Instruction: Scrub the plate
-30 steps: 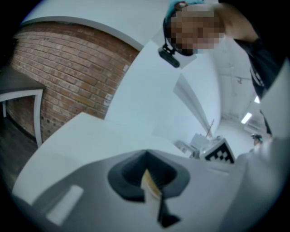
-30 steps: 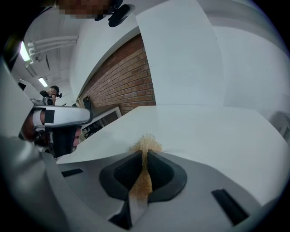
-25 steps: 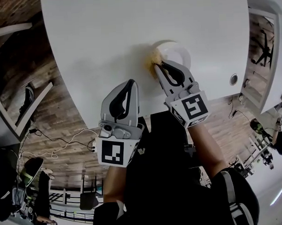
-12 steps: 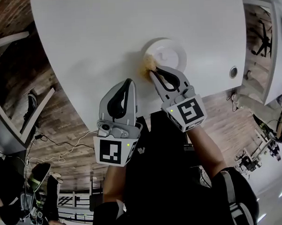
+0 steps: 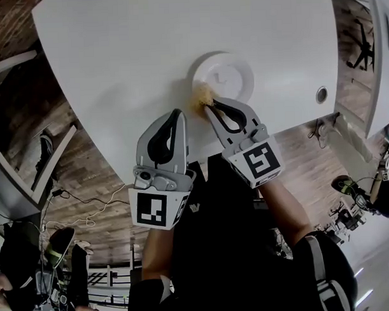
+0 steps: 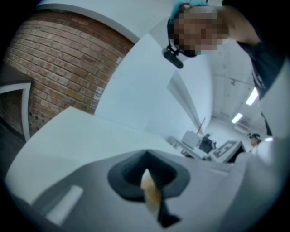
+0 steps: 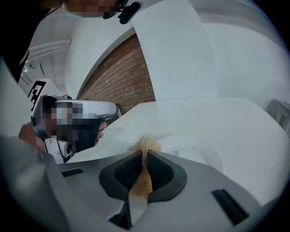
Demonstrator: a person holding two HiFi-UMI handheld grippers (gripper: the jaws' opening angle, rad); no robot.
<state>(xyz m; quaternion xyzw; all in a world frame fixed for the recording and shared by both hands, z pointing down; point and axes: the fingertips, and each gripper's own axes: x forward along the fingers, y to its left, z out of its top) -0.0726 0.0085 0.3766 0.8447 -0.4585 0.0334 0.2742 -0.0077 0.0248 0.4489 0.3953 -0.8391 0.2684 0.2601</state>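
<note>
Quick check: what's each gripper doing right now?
Left gripper: shut on a pale sliver, can't tell what.
Right gripper: shut on the tan scrubber at the plate edge.

Dressed in a black top (image 5: 217, 246) with a small white logo and a pale-striped dark sleeve (image 5: 322, 268). Grey shells and black jaw pads on left gripper (image 5: 178, 114) and right gripper (image 5: 209, 107); white cubes (image 5: 155, 210) with black square markers behind.

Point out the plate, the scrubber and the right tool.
plate (image 5: 230, 71), head view, bare centre.
scrubber (image 7: 145, 144), right gripper view, frayed tuft at its top.
right tool (image 5: 210, 106), head view, between its fingertips.
</note>
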